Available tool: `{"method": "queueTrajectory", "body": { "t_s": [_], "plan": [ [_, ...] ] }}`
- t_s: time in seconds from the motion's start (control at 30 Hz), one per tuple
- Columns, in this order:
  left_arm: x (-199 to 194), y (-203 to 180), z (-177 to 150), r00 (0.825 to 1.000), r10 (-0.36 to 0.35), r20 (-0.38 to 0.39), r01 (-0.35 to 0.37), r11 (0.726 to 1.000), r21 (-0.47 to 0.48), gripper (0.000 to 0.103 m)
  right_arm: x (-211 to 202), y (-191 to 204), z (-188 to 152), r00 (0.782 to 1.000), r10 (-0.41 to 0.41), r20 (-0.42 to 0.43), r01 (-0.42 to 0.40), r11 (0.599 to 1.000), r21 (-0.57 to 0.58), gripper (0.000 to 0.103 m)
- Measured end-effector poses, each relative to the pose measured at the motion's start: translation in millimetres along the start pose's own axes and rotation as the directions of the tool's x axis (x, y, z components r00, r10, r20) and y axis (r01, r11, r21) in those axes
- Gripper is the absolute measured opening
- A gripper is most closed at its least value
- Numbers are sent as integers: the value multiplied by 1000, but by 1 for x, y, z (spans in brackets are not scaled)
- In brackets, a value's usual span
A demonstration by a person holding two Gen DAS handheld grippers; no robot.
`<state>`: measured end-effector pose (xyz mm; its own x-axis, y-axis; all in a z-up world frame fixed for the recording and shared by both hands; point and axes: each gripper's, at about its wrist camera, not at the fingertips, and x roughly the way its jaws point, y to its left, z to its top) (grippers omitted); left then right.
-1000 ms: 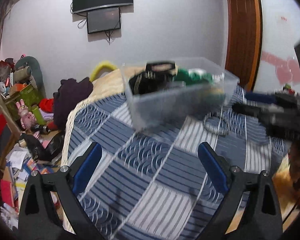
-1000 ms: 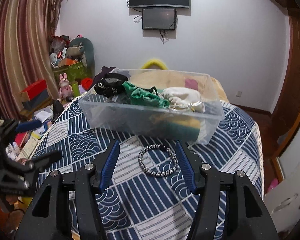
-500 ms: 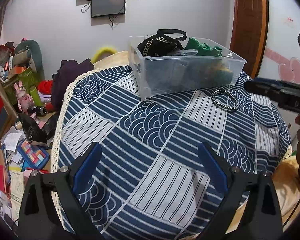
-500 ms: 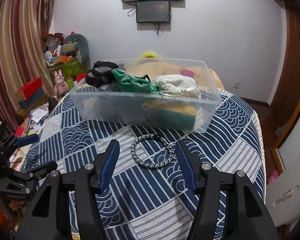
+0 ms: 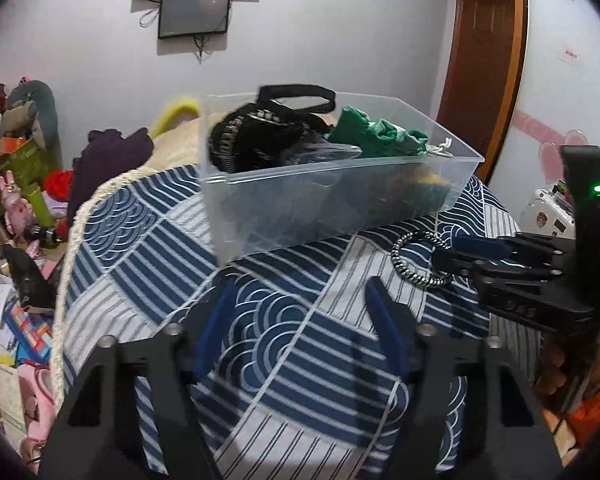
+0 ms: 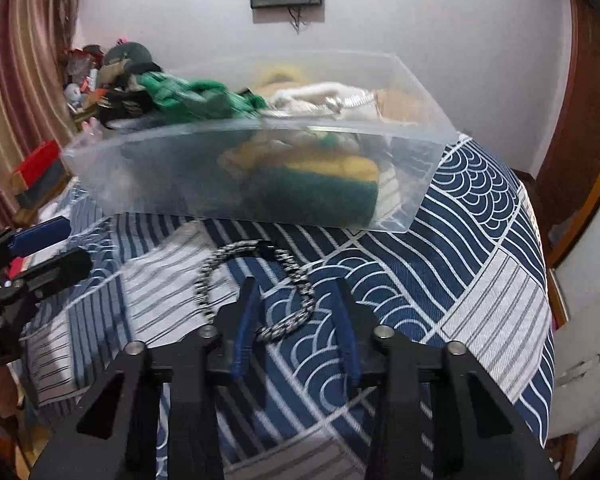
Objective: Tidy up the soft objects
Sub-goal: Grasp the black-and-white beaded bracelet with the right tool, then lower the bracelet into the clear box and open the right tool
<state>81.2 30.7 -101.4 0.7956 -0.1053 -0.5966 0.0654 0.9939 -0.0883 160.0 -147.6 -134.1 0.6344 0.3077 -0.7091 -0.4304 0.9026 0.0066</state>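
Braided ring (image 6: 256, 288) is lying on patterned bedspread (image 6: 480, 248), mid-frame in right view, just below clear bin (image 6: 236, 172); right gripper (image 6: 300, 312) is straddling its lower-right arc w/ jaws spread; left gripper (image 5: 300, 312) is hovering lower centre, jaws spread, pinching nothing.

Clear bin (image 6: 228, 184) blocks ahead — open blue bedspread (image 6: 440, 280) right.

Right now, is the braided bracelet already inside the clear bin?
No, the braided bracelet lies on the patterned blanket in front of the clear bin.
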Motion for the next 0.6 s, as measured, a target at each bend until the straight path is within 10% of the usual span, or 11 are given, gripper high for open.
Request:
{"method": "queueTrajectory", "body": {
  "t_s": [0.1,0.6],
  "plan": [
    [10,-3,5,1000,-20,-16,20,1000,0,52,-2,0,0,1000,-7,19,7,1000,-5,8],
    [-8,-1,23,997,-16,72,17,1000,-6,49,-101,-9,21,954,51,295,-60,998,22,6]
  ]
}}
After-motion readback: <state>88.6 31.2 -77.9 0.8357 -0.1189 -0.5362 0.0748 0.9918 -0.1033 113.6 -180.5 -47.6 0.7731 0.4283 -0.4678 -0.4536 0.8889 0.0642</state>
